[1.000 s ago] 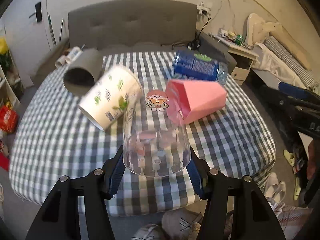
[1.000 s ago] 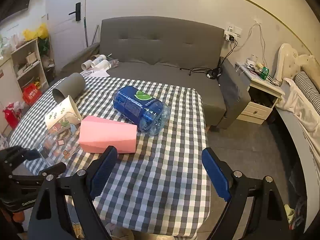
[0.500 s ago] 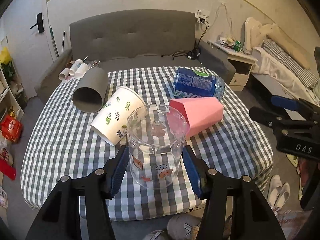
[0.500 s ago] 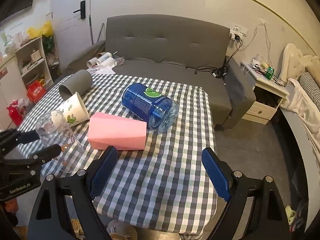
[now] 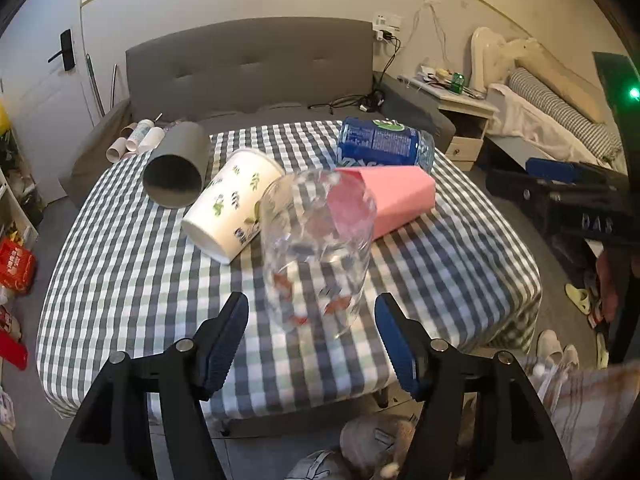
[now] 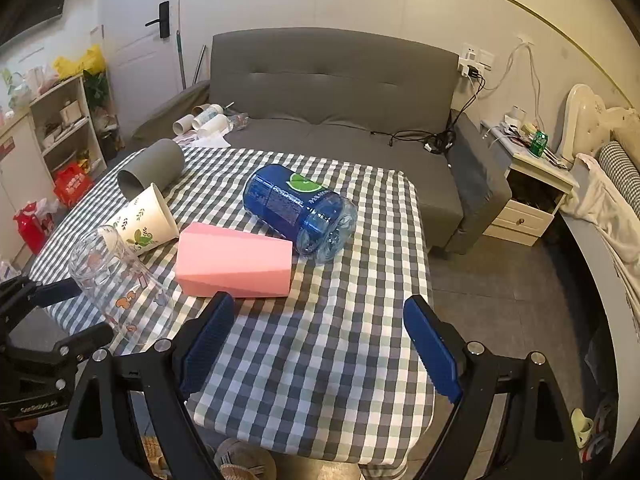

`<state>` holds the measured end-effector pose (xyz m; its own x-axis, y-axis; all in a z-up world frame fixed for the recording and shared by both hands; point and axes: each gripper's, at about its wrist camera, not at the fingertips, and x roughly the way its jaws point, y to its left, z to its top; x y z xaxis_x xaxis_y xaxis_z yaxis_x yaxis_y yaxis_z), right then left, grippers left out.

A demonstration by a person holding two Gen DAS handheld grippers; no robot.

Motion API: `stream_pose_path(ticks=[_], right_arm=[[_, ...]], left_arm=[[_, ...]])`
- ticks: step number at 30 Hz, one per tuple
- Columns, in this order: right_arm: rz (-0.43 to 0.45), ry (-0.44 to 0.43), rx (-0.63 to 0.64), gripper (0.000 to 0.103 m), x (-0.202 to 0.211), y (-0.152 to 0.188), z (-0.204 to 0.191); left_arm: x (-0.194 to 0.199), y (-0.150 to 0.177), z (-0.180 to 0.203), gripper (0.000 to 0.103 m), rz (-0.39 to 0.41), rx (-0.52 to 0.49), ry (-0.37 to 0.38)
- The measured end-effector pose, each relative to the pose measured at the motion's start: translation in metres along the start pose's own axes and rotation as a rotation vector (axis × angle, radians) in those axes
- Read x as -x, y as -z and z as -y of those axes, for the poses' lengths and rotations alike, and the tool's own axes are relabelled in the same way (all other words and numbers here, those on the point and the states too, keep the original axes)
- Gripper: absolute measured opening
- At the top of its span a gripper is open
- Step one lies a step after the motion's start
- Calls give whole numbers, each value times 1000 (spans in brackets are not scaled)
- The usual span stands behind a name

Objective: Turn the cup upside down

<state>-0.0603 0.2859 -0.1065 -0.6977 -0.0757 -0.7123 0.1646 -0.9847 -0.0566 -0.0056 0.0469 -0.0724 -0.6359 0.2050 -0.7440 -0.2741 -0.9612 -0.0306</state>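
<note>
Left wrist view: your left tongs [image 5: 311,338], clenched on the clear cup [image 5: 316,248] a second ago, now stand released around it, leaving it inverted but tilted on the bench [image 5: 460,264]; right wrist view: right tongs [image 6: 320,344] released and idle, five vessels counted, one clear cup [image 6: 120,284].

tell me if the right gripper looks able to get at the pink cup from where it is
Probably yes. The right gripper is open and holds nothing, and the pink cup lies on its side just ahead of its fingers with only bare checked tablecloth between them.
</note>
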Motion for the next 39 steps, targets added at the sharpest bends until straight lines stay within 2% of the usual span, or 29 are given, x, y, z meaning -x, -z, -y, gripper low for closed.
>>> stream_pose_path(ticks=[5,13,14,16,23,26,28,29,39], right_arm=[[11,-4,3,87,2,-1,-3],[98,-73,13,87,21,5,-14],[104,-77,14,87,22,7,-16],[112,-90,7,87,25,13,-20],[115,-130,0,87,29,25,-35],[131,-136,14,87,32,28,-41],[146,-136,24,95,34,28,-43],[152,-135,22,100,35,29,-42],[161,-149,24,101,35,36,-46]], left_arm=[[-1,10,-12,68,-14,28,-3],[34,-2,-27,69,109,52,-13],[39,-4,-28,70,127,61,-19],[45,-7,-31,81,155,73,-38],[64,-12,-32,83,228,73,-106],[71,-6,-34,98,261,97,-134],[74,-1,-35,99,287,100,-165],[75,1,-36,100,290,103,-176],[72,8,-47,103,275,158,-176]])
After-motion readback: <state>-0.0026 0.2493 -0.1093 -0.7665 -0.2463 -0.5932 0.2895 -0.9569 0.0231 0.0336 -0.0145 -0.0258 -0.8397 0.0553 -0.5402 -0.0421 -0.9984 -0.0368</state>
